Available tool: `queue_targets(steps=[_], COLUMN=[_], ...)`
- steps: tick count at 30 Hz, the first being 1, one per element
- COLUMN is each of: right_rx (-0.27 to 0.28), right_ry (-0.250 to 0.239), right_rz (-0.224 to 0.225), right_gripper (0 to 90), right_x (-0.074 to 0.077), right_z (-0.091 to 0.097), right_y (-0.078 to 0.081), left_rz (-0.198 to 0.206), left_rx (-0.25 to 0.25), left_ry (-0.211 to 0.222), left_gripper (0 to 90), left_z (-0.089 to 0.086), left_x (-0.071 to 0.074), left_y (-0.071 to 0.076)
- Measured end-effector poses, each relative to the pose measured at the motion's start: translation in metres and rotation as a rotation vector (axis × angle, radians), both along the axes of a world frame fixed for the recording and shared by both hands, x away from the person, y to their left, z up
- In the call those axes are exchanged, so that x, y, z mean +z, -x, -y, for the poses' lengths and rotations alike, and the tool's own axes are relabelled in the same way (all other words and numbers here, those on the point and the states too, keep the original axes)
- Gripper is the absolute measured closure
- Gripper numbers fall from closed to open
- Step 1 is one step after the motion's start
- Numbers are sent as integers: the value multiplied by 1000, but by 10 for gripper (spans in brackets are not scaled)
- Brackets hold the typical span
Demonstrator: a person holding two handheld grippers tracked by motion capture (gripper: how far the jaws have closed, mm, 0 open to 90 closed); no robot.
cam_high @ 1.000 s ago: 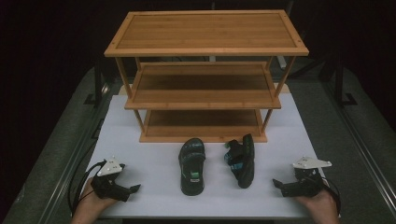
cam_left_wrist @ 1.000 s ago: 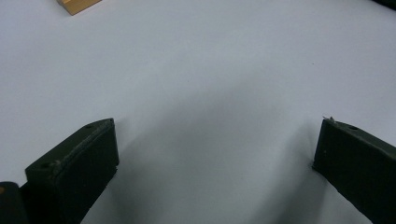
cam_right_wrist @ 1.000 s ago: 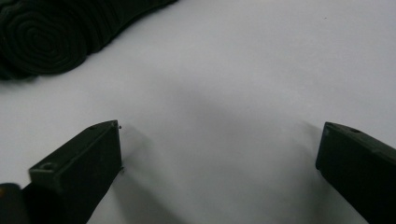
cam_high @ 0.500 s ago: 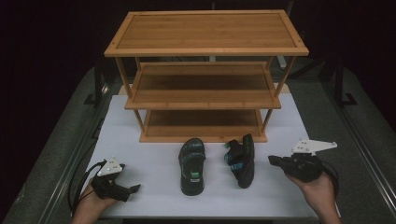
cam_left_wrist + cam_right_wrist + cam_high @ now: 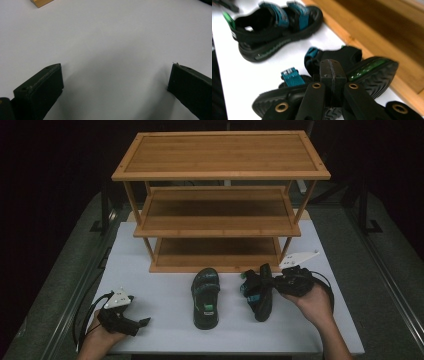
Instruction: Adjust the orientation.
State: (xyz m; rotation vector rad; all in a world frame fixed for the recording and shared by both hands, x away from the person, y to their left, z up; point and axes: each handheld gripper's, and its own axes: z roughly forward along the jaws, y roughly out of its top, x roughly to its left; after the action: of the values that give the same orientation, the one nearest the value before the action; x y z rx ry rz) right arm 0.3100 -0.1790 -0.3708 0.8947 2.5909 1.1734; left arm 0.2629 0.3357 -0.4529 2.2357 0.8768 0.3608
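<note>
Two black sandals with teal straps lie on the white tabletop [image 5: 160, 285] in front of a three-tier wooden shelf rack [image 5: 220, 225]. The left sandal [image 5: 206, 297] stands upright on its sole. On its side, sole facing right, lies the right sandal [image 5: 257, 292]. My right gripper [image 5: 274, 282] is shut, its tips right at that sandal's sole. In the right gripper view the closed jaws [image 5: 333, 72] meet in front of the tipped sandal [image 5: 367, 72], and I see nothing between them. The upright sandal [image 5: 274, 32] lies beyond. My left gripper [image 5: 144, 322] rests open at the table's near left, nothing between its jaws [image 5: 115, 85].
All three shelves of the rack look bare. A corner of the rack's base [image 5: 41, 2] shows at the top of the left gripper view. Dark rails run along both sides of the table, and cables trail from both grippers.
My right hand has lifted off the near right of the table and moved left and forward to the tipped sandal. The left hand and both sandals have stayed put.
</note>
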Motion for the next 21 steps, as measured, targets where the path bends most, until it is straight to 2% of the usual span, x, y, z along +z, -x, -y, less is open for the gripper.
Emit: queue_targets(steps=[1, 3, 5, 11, 21], right_rx=[0, 2, -2, -9, -54], right_ry=[0, 33, 21, 34, 4], right_rz=[0, -7, -7, 4, 2], right_gripper=[896, 897, 897, 899, 899], right_x=[0, -6, -7, -6, -5], right_z=[0, -3, -2, 1, 23], right_y=[0, 0, 0, 2, 8], left_rz=[0, 0, 0, 0, 0], left_rx=[0, 0, 0, 0, 0], left_ry=[0, -1, -1, -1, 0], left_gripper=[0, 0, 0, 0, 0], left_z=[0, 0, 0, 0, 0], left_x=[0, 0, 0, 0, 0], left_y=[0, 0, 0, 0, 0])
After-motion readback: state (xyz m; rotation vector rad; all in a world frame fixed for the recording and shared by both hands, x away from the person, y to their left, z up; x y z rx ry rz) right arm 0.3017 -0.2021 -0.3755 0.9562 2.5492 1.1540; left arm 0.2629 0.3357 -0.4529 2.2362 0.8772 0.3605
